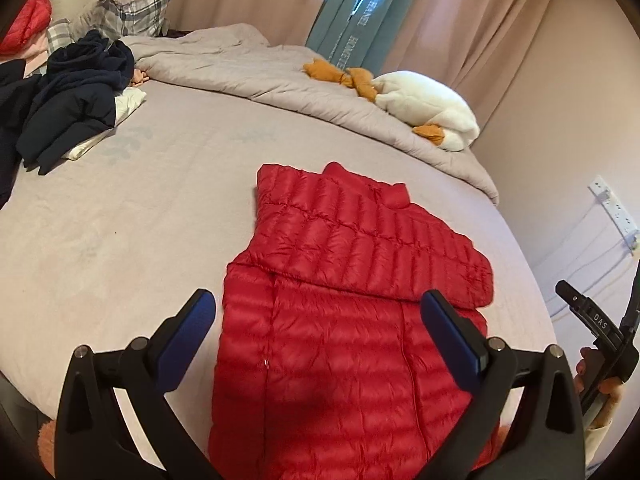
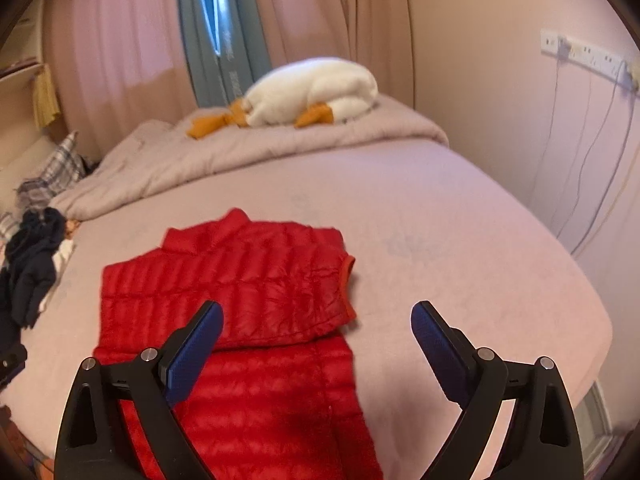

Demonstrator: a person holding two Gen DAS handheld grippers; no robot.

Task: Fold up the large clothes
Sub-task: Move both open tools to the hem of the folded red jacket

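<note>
1. Red quilted down jacket [image 1: 344,280] lies flat near the bed's [image 1: 120,248] near edge, one sleeve folded across its body.
2. Left gripper [image 1: 318,308]: fingers spread, released, above the jacket; right gripper [image 2: 316,320]: released likewise.
3. Teal curtain [image 1: 352,28]: lettering partly legible, "HANE".

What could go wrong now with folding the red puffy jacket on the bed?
1. The red jacket looks slippery and puffy, so its folded-over sleeve may spring back open.
2. Both the left gripper and the right gripper are open and hold nothing, so a grab might catch only one layer and undo the fold.
3. The jacket's bottom part lies near the bed edge and could slide off.
</note>
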